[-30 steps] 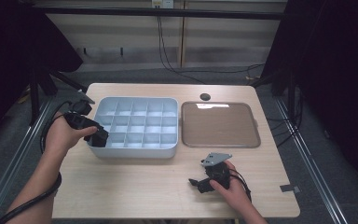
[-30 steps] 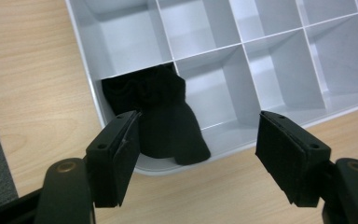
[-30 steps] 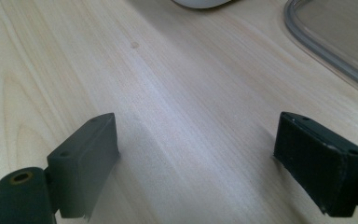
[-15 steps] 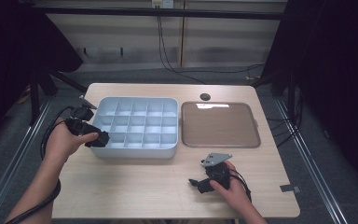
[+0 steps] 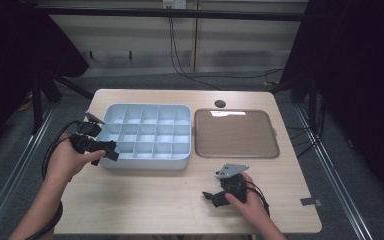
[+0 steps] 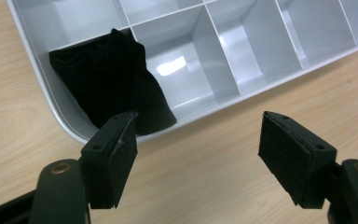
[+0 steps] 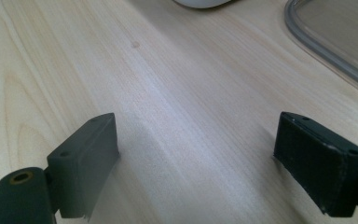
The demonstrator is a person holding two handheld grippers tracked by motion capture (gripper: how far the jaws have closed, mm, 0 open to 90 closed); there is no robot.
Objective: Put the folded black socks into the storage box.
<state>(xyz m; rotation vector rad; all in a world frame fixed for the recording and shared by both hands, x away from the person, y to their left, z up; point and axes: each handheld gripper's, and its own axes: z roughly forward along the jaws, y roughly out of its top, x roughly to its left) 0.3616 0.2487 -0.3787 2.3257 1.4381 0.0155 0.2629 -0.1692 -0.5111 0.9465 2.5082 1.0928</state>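
The black cloth (image 6: pixel 109 81) sits in a corner compartment of the grey divided tray (image 5: pixel 145 159), bunched up against the tray's rounded corner wall, and the left gripper (image 5: pixel 111 150) hovers just outside that corner, off the tray's 8 o'clock. In the left gripper view its jaws stand wide apart with nothing between them, the cloth lying just beyond the left jaw's tip. To my eye the cloth has been dropped into its slot and this is the moment right after letting go.

If the cloth needs tucking down, the next move would call for a short dip back over the rim toward 12 o'clock in that view, closing on the raised fold; otherwise the gripper is free to back off toward the table edge.

The left hand (image 5: pixel 70 160) wraps the handle, forearm coming up from 6 o'clock, cable looping out at 9. The right gripper (image 5: pixel 210 196) rests low on the bare wooden table (image 5: pixel 145 200) at about 5 o'clock from the tray, the right hand (image 5: pixel 247 205) around it. Its jaws are spread wide over empty wood, with the clear lid (image 5: pixel 236 134) lying flat beyond at 1 o'clock.
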